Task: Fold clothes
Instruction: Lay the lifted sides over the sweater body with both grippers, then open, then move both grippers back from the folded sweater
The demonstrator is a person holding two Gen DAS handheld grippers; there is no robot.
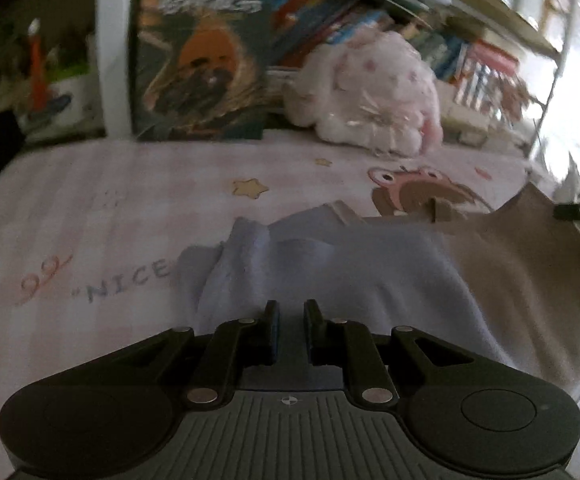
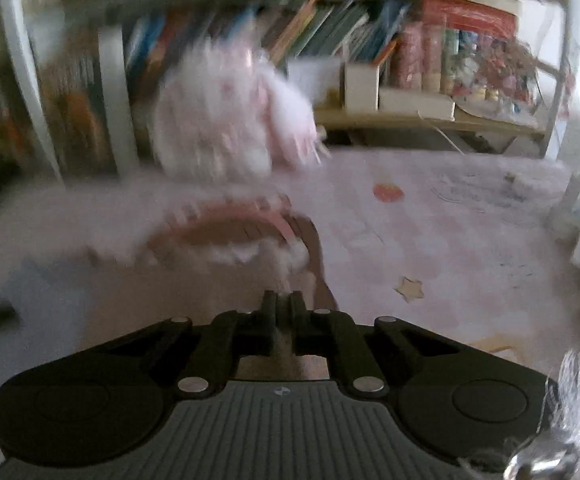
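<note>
Pink bedsheet [image 1: 90, 208] blurs; right tongs [image 2: 284, 300] seemingly pinch garment [image 2: 218, 276].

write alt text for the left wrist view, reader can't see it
The left gripper, jaws slightly apart, hovers over a crumpled pale blue and tan garment on a pink checked sheet printed with stars and the word NICE. Behind sit a pink-and-white plush toy and a large illustrated book propped before blurred bookshelves.
</note>
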